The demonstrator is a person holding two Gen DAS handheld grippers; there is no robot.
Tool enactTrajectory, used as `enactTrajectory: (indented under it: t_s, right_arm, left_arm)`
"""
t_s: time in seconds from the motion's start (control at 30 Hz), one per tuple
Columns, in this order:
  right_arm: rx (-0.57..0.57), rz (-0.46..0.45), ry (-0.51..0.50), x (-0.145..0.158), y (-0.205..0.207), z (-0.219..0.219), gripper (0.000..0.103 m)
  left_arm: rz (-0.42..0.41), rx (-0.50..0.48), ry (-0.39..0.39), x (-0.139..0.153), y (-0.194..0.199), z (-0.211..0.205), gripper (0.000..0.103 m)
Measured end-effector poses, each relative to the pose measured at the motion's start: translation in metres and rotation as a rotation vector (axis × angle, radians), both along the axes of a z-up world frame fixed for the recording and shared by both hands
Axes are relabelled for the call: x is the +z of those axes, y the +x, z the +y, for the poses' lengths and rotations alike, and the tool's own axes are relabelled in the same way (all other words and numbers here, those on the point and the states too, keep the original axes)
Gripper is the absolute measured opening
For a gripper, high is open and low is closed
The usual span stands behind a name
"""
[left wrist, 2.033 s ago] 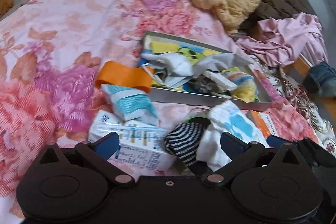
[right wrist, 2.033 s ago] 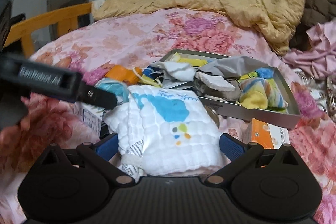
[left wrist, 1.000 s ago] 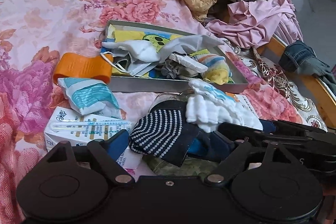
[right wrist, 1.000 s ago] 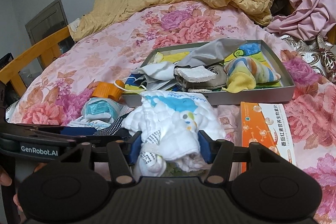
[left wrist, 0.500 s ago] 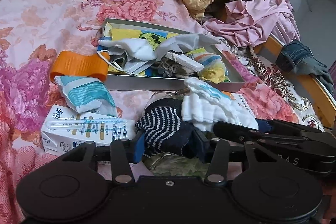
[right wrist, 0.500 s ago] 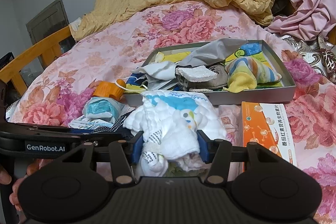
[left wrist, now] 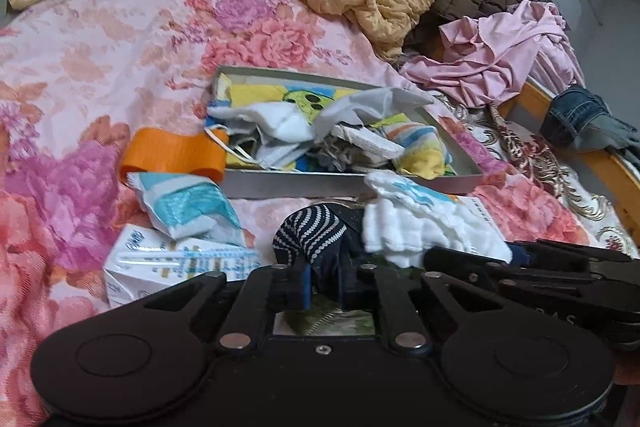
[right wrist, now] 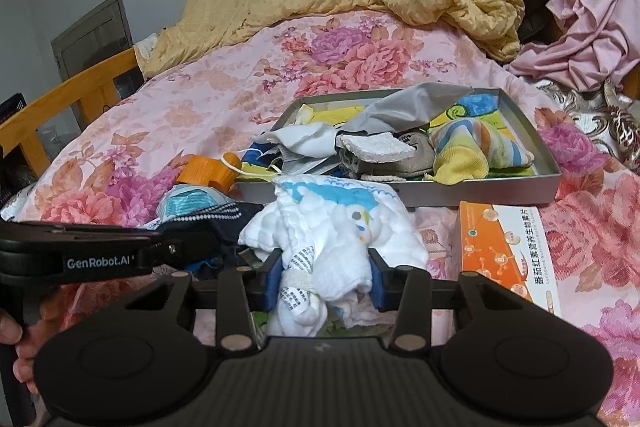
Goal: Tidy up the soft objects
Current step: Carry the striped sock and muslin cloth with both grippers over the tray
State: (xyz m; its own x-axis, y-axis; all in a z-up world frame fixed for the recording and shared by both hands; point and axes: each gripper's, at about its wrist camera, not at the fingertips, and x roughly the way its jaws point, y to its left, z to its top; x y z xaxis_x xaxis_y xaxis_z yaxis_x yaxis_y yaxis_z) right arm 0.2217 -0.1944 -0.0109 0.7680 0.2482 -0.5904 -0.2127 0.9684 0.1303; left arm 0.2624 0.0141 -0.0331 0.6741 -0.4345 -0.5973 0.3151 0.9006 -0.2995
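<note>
Item: left gripper closing on dark dotted sock, right gripper closing on white quilted cloth, both short of grey tray; risk: bunched fabric slipping.

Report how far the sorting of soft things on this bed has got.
Done: the grey metal tray already holds socks, cloths and a face mask. In hand: the left gripper is closing on the dark navy striped sock; the right gripper is closing on the white quilted cloth with blue print. Left: both pieces have yet to reach the tray.
</note>
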Motion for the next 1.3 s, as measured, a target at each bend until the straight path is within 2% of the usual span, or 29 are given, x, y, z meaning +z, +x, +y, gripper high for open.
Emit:
enactTrajectory:
  t_s: [0.07, 0.17, 0.43, 0.63, 0.8, 0.97, 1.13, 1.3]
  right_arm:
    - [-0.002, -0.017, 0.000, 0.001, -0.002, 0.000, 0.039]
    - [-0.003, -0.053, 0.000, 0.005, -0.005, 0.000, 0.037]
    - [-0.006, -0.143, -0.031, 0.013, -0.011, 0.004, 0.036]
    - [-0.039, -0.215, 0.000, 0.024, -0.003, -0.003, 0.036]
    - [-0.059, -0.273, -0.012, 0.028, 0.013, -0.004, 0.036]
    - [-0.094, -0.290, -0.007, 0.028, 0.039, -0.004, 0.036]
    - [-0.144, -0.297, 0.028, 0.030, 0.074, -0.011, 0.036]
    - [-0.179, -0.279, 0.060, 0.028, 0.103, -0.018, 0.036]
  left_arm:
    - [-0.024, 0.012, 0.010, 0.002, -0.001, 0.000, 0.008]
    - [-0.066, 0.031, -0.026, 0.008, -0.004, 0.005, 0.008]
    - [-0.168, 0.083, -0.085, 0.022, -0.011, 0.012, 0.006]
    - [-0.211, 0.124, -0.157, 0.034, -0.005, 0.017, 0.006]
    - [-0.235, 0.156, -0.217, 0.047, 0.012, 0.018, 0.006]
    - [-0.279, 0.168, -0.228, 0.058, 0.035, 0.013, 0.006]
    - [-0.277, 0.197, -0.259, 0.056, 0.070, 0.015, 0.006]
    - [-0.269, 0.222, -0.336, 0.053, 0.107, 0.014, 0.006]
